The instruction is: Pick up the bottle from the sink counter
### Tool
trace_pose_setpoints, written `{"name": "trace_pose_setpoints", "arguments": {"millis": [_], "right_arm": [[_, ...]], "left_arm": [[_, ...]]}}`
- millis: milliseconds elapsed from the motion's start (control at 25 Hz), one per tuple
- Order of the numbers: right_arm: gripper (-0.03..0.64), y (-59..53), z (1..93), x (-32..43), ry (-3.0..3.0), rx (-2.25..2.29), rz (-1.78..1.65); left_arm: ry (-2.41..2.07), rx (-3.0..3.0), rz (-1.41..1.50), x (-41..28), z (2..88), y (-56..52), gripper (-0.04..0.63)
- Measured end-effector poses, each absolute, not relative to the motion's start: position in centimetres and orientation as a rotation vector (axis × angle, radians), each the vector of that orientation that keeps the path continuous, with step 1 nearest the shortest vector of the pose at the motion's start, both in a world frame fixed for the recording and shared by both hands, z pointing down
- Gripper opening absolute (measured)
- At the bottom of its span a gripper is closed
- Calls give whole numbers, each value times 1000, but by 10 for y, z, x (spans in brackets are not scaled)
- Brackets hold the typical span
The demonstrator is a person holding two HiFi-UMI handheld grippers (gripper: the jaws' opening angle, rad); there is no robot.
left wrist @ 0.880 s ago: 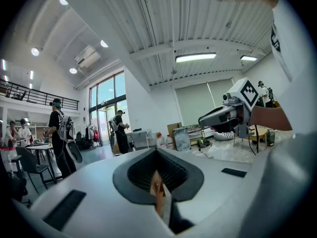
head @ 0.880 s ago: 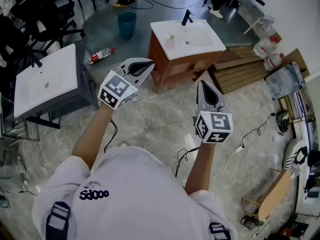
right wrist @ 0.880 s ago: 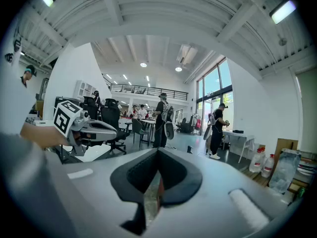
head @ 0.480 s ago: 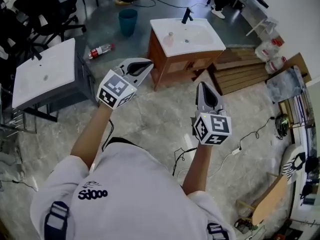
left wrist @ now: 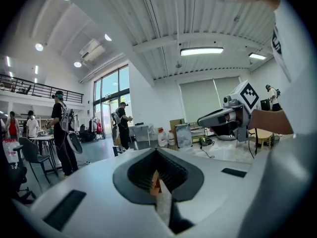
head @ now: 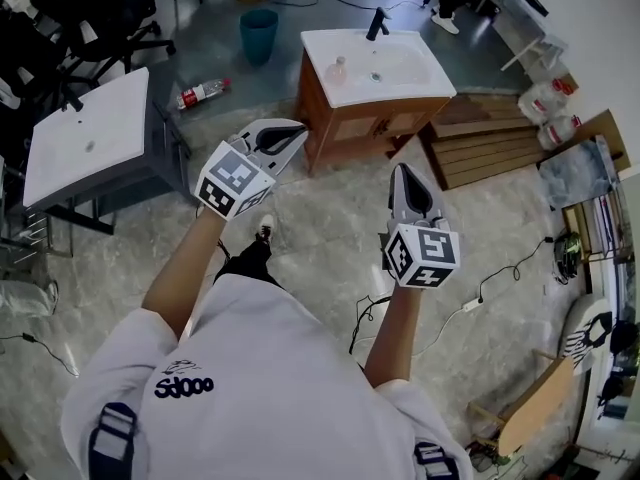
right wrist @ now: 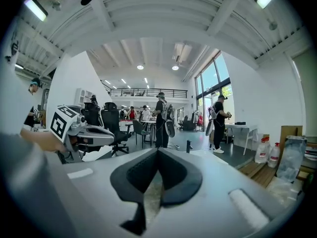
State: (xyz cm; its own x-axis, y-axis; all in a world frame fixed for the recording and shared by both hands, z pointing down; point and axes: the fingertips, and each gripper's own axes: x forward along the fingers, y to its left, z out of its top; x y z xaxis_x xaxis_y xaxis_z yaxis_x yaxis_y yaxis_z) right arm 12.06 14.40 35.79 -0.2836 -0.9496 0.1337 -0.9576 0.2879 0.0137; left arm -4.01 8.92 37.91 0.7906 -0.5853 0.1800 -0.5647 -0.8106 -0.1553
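A small pale bottle [head: 338, 69] stands upright on the left part of the white sink counter [head: 415, 80], which sits on a wooden cabinet ahead of me. A black faucet [head: 376, 25] rises at the counter's back edge. My left gripper [head: 298, 131] is held in the air well short of the cabinet, shut and empty, pointing right. My right gripper [head: 402, 169] hovers over the floor, shut and empty, pointing at the cabinet. In the left gripper view the left gripper [left wrist: 156, 150] shows its jaws meeting; the right gripper [right wrist: 158, 150] looks the same in its own view.
A second white sink top [head: 88, 146] stands at the left. A red-labelled plastic bottle [head: 203, 94] lies on the floor near a teal bin [head: 259, 34]. Wooden pallets [head: 490, 138] and white jugs [head: 545, 100] are right of the cabinet. Cables [head: 470, 303] trail across the marble floor.
The person has stepped forward: the floor slides back under me and a shoe now shows below the left arm. Both grippers keep their pose, shut.
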Motion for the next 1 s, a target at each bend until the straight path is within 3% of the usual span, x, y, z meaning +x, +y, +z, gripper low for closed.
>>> {"name": "trace_pose_setpoints", "arguments": {"millis": [1000], "right_arm": [[9, -125, 366, 175, -2239, 1925, 159]], "left_arm": [[806, -2941, -361, 14, 412, -213, 6]]}}
